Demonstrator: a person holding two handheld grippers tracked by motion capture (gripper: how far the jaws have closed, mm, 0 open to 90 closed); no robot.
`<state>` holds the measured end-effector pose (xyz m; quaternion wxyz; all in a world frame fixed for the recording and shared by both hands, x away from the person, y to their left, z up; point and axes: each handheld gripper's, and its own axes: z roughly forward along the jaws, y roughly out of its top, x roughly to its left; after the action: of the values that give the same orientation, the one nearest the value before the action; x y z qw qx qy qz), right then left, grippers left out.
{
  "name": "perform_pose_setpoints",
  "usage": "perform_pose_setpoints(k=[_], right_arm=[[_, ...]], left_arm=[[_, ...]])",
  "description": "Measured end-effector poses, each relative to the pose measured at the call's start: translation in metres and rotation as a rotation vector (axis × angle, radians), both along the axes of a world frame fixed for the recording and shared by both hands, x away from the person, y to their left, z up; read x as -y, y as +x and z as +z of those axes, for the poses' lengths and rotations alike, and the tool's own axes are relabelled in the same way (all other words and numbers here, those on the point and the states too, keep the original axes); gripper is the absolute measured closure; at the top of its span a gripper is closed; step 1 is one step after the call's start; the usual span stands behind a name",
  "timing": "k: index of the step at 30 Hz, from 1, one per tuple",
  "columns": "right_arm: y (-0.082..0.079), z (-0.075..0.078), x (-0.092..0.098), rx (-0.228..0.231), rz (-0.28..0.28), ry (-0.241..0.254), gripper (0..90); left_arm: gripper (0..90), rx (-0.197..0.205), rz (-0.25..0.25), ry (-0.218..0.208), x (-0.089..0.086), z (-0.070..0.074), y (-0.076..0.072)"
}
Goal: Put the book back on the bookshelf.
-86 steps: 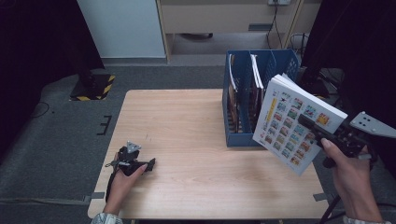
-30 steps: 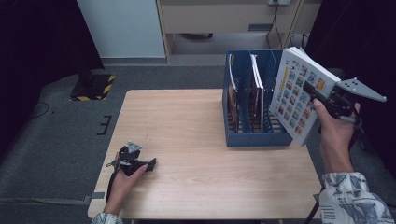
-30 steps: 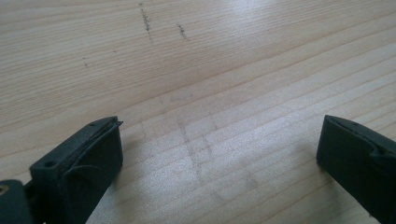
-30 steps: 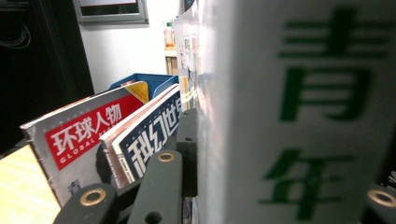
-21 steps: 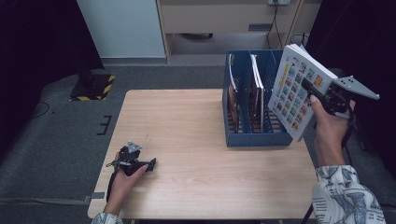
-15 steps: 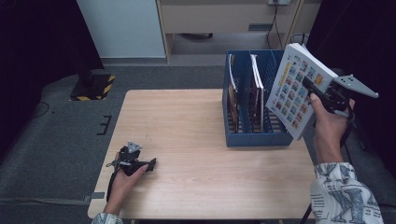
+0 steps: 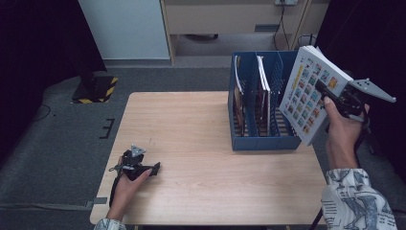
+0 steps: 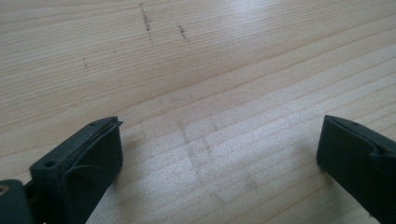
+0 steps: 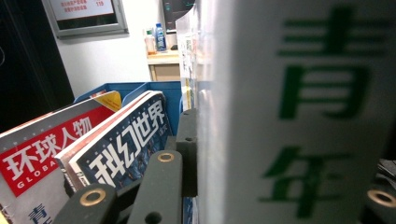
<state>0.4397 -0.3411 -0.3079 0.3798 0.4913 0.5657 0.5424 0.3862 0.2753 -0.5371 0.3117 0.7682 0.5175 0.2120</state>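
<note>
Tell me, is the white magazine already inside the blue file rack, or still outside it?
Outside. The right gripper holds the white magazine tilted in the air, above the right end of the blue file rack.

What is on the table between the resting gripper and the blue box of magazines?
Nothing: in the high view, only bare wooden table lies between the left gripper and the blue box.

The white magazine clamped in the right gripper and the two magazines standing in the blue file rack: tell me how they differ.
The white magazine hangs tilted in the air beside the blue file rack, clamped by the right gripper; the two magazines stand upright in its slots. Its cover is white with picture tiles; theirs are red and dark blue. All are thin glossy magazines.
</note>
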Motion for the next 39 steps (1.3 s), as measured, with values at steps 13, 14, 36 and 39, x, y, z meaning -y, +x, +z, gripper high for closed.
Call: perform_pose_setpoints(k=[13,14,36,39], right_arm=[[0.032,-0.006,-0.016,-0.008,-0.026,-0.007,74.0],[0.034,-0.006,-0.016,-0.009,-0.028,-0.006,74.0],[0.069,-0.028,-0.041,0.016,-0.059,-0.03,73.9],[0.071,-0.034,-0.04,0.017,-0.066,-0.027,73.9]], left_arm=[[0.0,0.0,0.0,0.0,0.0,0.0,0.0],[0.0,0.0,0.0,0.0,0.0,0.0,0.0],[0.0,0.001,-0.004,0.001,0.0,0.0,0.0],[0.0,0.0,-0.006,0.0,0.0,0.0,0.0]])
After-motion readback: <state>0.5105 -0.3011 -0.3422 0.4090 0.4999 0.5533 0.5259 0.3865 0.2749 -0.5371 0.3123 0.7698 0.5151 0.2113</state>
